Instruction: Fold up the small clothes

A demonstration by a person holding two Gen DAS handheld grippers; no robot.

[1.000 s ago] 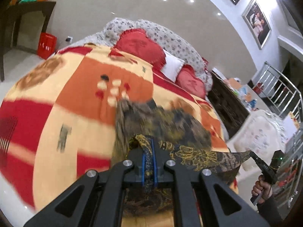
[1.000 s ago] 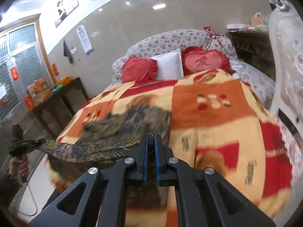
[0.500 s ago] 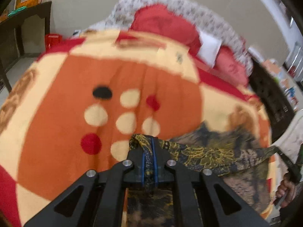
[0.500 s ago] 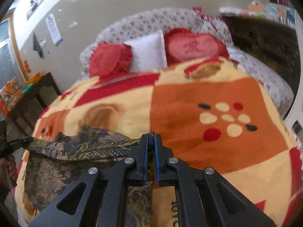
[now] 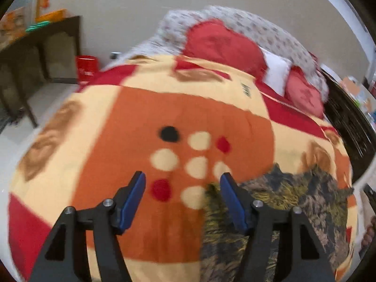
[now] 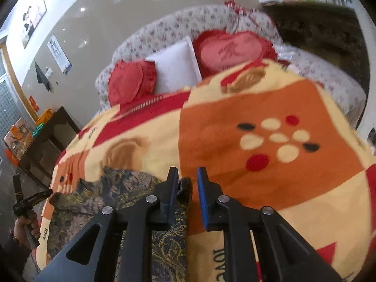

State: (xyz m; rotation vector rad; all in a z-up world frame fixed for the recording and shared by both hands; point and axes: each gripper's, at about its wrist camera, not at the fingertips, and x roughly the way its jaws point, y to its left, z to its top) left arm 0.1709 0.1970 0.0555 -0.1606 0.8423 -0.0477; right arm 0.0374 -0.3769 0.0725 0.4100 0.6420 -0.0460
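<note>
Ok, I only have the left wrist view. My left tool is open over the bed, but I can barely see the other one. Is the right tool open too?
Observer: Yes, the right tool is open, with its two fingers standing apart.
Operator: Is it clear of the cloth?
Observer: No. A bunched corner of the dark gold-patterned garment sits in the gap, against the finger nearer the rest of the cloth.

Patchwork-quilted bed (image 5: 145, 117) — dark side table (image 5: 54, 35), glossy wall (image 6: 105, 30).
</note>
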